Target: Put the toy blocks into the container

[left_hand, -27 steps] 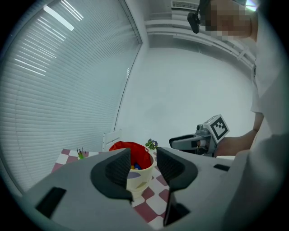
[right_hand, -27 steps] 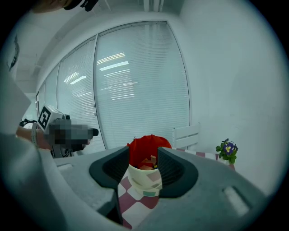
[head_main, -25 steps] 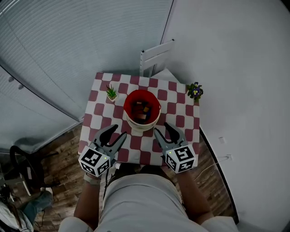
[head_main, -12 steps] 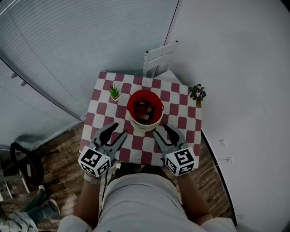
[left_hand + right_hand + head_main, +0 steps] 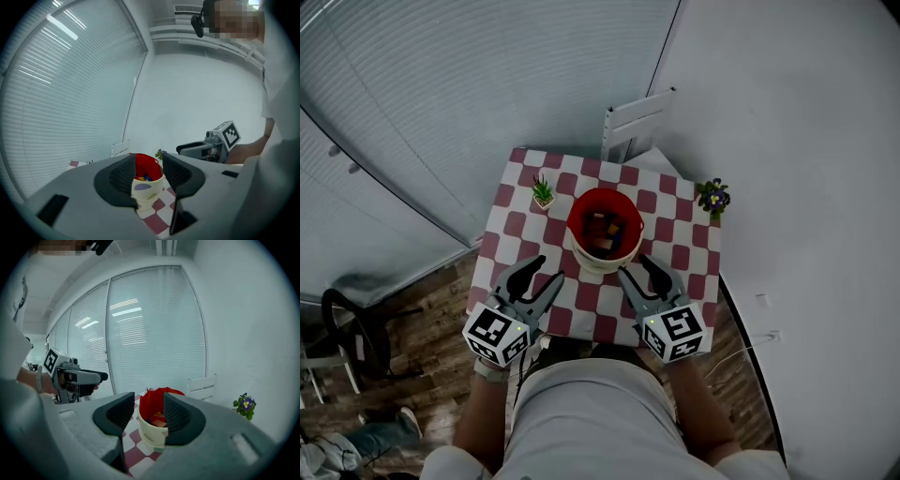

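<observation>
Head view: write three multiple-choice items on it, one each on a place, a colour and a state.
1. Where does the bucket stand?
A. On a stool
B. Mid-table on the checked cloth
C. On a shelf

2. What colour is the bucket's inside?
A. Red
B. Blue
C. Green

3. How do the jaws of the left gripper and right gripper stand?
A. Both shut on blocks
B. Left shut, right apart
C. Both apart, empty

Answers:
1 B, checked squares surround it on all sides.
2 A, red lining shows around the toy blocks.
3 C, each gripper view shows a clear gap, with the bucket beyond it.
</observation>
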A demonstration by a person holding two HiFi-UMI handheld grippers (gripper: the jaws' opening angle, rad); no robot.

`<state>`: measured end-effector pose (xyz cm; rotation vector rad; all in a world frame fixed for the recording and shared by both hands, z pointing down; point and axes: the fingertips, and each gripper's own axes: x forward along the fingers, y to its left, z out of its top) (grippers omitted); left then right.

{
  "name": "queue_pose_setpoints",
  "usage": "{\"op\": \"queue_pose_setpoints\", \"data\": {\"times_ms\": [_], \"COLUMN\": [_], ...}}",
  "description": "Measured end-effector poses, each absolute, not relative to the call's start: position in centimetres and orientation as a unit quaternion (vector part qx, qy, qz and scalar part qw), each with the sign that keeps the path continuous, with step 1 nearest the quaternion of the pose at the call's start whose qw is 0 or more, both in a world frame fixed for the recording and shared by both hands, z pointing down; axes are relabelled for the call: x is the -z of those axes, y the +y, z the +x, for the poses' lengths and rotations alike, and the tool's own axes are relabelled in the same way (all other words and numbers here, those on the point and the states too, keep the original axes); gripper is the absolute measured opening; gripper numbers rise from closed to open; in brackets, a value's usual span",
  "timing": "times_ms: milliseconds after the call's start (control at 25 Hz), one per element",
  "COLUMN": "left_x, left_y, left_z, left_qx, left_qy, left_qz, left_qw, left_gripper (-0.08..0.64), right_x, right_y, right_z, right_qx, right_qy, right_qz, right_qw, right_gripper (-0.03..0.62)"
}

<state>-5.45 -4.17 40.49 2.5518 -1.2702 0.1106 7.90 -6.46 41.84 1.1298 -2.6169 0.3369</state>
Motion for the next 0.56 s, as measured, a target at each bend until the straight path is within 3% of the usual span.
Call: {"op": "queue_pose_setpoints", "data": {"times_ms": [560], "left_x": [-40.7], "left_y": [-3.4], "left_z": [-6.1], "left_qx": [-0.037], "left_qy": [-0.45], "left_qz": [0.88], "left_qw": [0.149], "left_gripper": [0.156], "right_x": [-41.9], "right_y": [-6.2], "right_z": [6.8], "right_qx": [-0.118], "right_qy": [-0.91], "right_qz": [0.373], "right_qw": [0.137], "right_gripper": [0.177]}}
